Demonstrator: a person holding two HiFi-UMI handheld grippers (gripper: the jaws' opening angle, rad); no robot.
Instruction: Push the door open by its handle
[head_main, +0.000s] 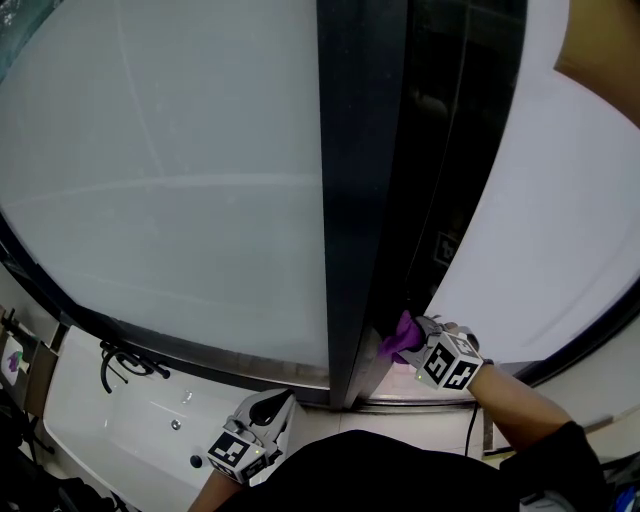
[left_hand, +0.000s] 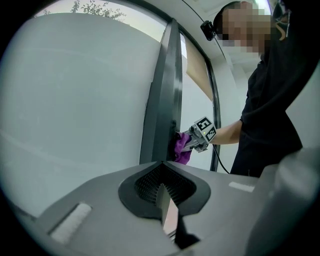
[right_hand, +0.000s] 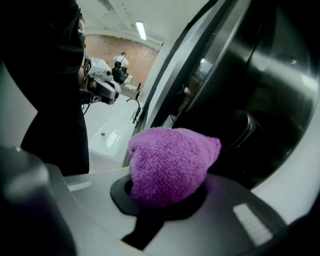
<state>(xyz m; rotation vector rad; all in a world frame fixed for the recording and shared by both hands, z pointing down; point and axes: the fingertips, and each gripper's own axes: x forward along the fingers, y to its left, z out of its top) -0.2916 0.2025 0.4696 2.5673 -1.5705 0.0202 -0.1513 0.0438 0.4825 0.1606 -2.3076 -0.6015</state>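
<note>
A dark metal door frame (head_main: 365, 200) runs up the middle, with a frosted glass panel (head_main: 170, 170) on its left. My right gripper (head_main: 412, 345) is shut on a purple knitted cloth (head_main: 396, 343) and presses it against the frame's dark edge. In the right gripper view the purple cloth (right_hand: 170, 165) bulges out between the jaws. Just beyond it is a dark rounded handle (right_hand: 245, 130). My left gripper (head_main: 268, 408) hangs low by my body, away from the door. In its own view the left gripper (left_hand: 165, 195) is shut with nothing in it.
A white sink (head_main: 150, 430) with a black tap (head_main: 125, 362) lies at the lower left below the glass. A white wall (head_main: 560, 230) stands to the right of the frame. A cable (head_main: 470, 425) trails from my right gripper.
</note>
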